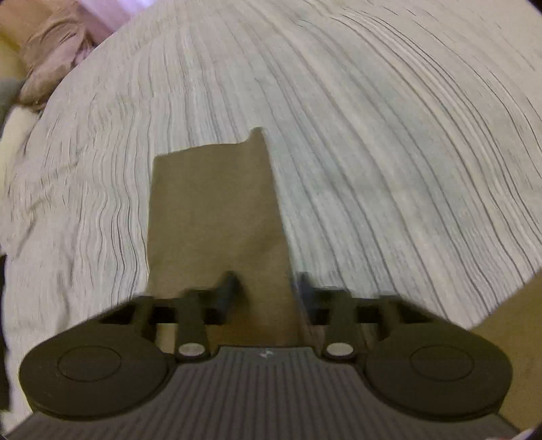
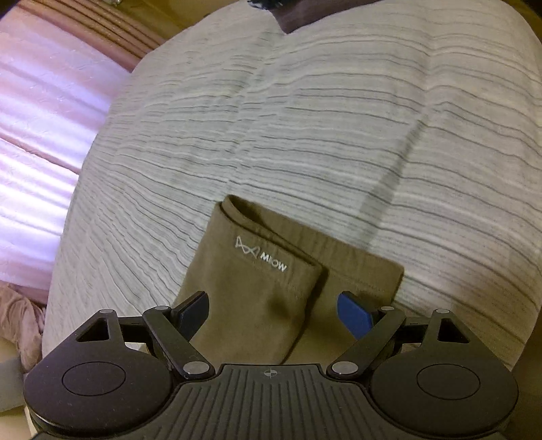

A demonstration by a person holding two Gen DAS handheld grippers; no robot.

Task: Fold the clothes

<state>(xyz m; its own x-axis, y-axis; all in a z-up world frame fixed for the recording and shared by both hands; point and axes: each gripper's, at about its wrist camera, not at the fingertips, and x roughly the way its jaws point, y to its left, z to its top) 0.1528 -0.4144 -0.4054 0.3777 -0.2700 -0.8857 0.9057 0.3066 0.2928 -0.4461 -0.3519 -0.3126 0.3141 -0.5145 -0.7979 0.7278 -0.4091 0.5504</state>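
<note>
An olive-brown folded garment (image 1: 216, 216) lies on the striped grey bedspread (image 1: 372, 135). In the left wrist view it runs as a long strip from the middle of the bed to under my left gripper (image 1: 267, 291). That gripper's fingers stand a little apart just above the cloth's near right edge, gripping nothing; the picture is blurred. In the right wrist view the same garment (image 2: 257, 304) shows a white "MIOW" logo (image 2: 262, 254) on its folded layer. My right gripper (image 2: 274, 314) hangs wide open over it, one finger on either side.
The bedspread (image 2: 338, 118) fills most of both views. A pink quilt (image 2: 40, 118) lies along the left. Crumpled pinkish-brown cloth (image 1: 50, 57) sits at the far left corner. A dark item (image 2: 298, 17) rests at the bed's far edge.
</note>
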